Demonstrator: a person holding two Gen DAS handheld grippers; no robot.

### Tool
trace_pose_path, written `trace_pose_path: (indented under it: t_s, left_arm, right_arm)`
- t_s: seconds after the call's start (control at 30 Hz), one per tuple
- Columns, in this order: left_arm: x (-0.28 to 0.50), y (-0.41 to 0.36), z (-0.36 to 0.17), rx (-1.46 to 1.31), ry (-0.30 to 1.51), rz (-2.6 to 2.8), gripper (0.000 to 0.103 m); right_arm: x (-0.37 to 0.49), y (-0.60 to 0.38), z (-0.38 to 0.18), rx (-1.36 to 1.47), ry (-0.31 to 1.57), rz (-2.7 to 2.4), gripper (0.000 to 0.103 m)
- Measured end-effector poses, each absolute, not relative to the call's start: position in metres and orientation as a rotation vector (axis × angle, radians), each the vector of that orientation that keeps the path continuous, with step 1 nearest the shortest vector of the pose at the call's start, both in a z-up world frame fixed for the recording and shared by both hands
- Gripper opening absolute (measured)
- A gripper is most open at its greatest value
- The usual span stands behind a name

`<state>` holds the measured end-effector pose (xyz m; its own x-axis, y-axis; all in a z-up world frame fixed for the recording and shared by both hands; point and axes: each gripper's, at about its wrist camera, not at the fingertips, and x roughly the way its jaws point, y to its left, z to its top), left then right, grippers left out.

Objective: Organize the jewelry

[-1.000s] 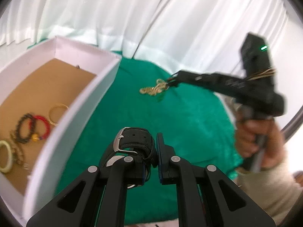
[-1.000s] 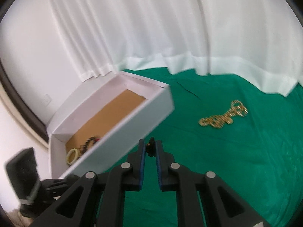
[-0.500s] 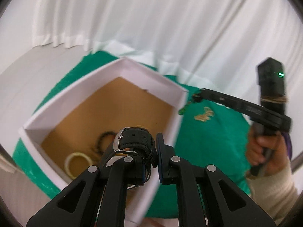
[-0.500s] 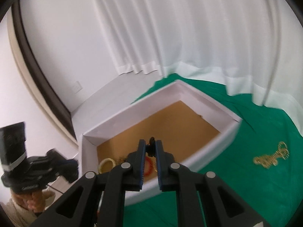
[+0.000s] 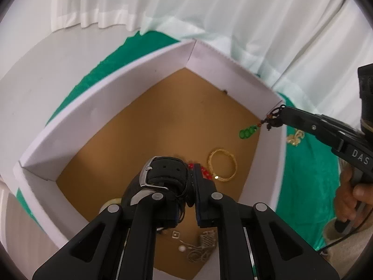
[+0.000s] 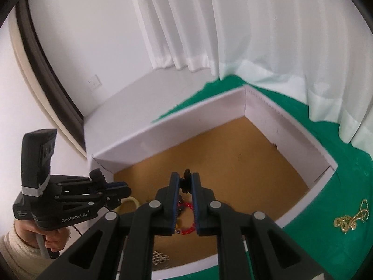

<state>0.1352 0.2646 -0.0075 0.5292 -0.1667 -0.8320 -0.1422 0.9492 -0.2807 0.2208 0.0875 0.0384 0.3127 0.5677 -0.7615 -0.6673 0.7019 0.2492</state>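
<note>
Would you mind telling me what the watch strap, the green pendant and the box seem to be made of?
Watch strap: likely black leather, matte, punched holes, shiny metal buckle.
Green pendant: translucent glossy green, perhaps jade or glass; hangs from a dark cord.
Box: white-faced cardboard walls, folded corners, plain brown floor.

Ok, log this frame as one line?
left gripper: shut on black watch | right gripper: shut on green pendant cord | both over white box

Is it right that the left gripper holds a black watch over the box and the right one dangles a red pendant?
Not quite: the pendant is green, not red. The left wrist view shows it hanging from the right gripper over the box, while the left gripper does hold the black watch.
</note>
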Motion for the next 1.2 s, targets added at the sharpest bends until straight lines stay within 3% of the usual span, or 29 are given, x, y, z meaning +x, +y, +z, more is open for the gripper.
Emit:
trace_pose_path:
  t_s: [0.2, 0.27, 0.3, 0.33, 0.37, 0.4, 0.43, 0.63, 0.87, 1.2]
  left_arm:
    - [0.158, 0.266, -0.018, -0.285, 1.024, 0.047, 0.016]
    - [0.167, 0.264, -0.022, -0.262, 1.035, 0.048, 0.045]
    - [0.17, 0.262, -0.023, -0.249, 1.038, 0.054, 0.069]
    - [0.168, 0.26, -0.021, -0.236, 1.022, 0.069, 0.081]
    - [0.165, 0.258, -0.019, -0.223, 1.007, 0.08, 0.083]
    - [0.159, 0.254, -0.015, -0.207, 0.993, 0.084, 0.083]
    - [0.155, 0.252, -0.013, -0.206, 0.988, 0.077, 0.084]
    - [0.117, 0.215, 0.013, -0.157, 0.93, 0.027, 0.087]
    - [0.068, 0.116, 0.036, -0.075, 0.859, -0.166, 0.099]
    - [0.096, -0.014, -0.048, -0.019, 0.982, -0.373, 0.099]
  right_arm:
    - [0.235, 0.087, 0.028, -0.116, 0.943, 0.765, 0.011]
    - [0.242, 0.087, 0.027, -0.108, 0.917, 0.756, 0.012]
    - [0.245, 0.086, 0.026, -0.106, 0.919, 0.745, 0.014]
    - [0.248, 0.083, 0.025, -0.102, 0.94, 0.724, 0.03]
    - [0.25, 0.078, 0.026, -0.088, 0.948, 0.712, 0.043]
    - [0.249, 0.071, 0.028, -0.069, 0.94, 0.699, 0.065]
    - [0.247, 0.061, 0.032, -0.055, 0.918, 0.679, 0.068]
    - [0.226, -0.001, 0.029, -0.037, 0.896, 0.584, 0.068]
    - [0.165, -0.097, -0.046, -0.126, 0.923, 0.386, 0.07]
    - [0.122, -0.248, -0.113, -0.046, 0.967, 0.081, 0.071]
